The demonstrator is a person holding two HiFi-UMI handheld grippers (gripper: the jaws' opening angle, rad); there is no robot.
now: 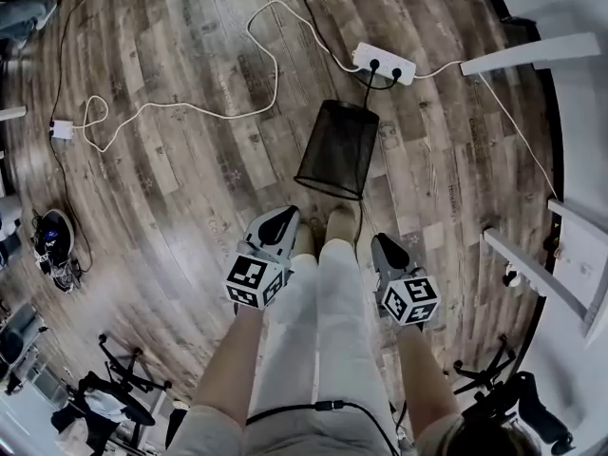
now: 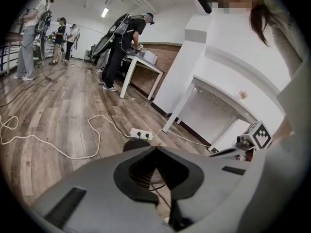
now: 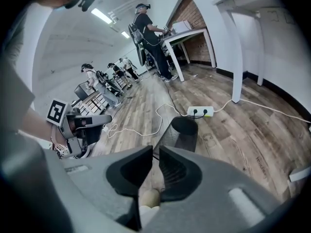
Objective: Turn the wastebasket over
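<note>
A black mesh wastebasket [image 1: 337, 150] stands on the wood floor just ahead of the person's feet. Its narrower, dark end points up and its wider end rests on the floor. Both grippers hang short of it, on either side of the legs, and neither touches it. My left gripper [image 1: 283, 218] is shut with nothing in it; in the left gripper view the closed jaws [image 2: 155, 150] hide most of the wastebasket [image 2: 136, 143]. My right gripper [image 1: 385, 245] stands open by a narrow gap, empty. In the right gripper view the wastebasket [image 3: 182, 132] rises just beyond the gripper [image 3: 155, 152].
A white power strip [image 1: 384, 63] lies right behind the basket, with a black plug lead and a long white cable [image 1: 171, 110] looping off to the left. White table legs [image 1: 532, 53] stand at the right. Dark gear [image 1: 52, 240] sits at the left. People work at benches farther off.
</note>
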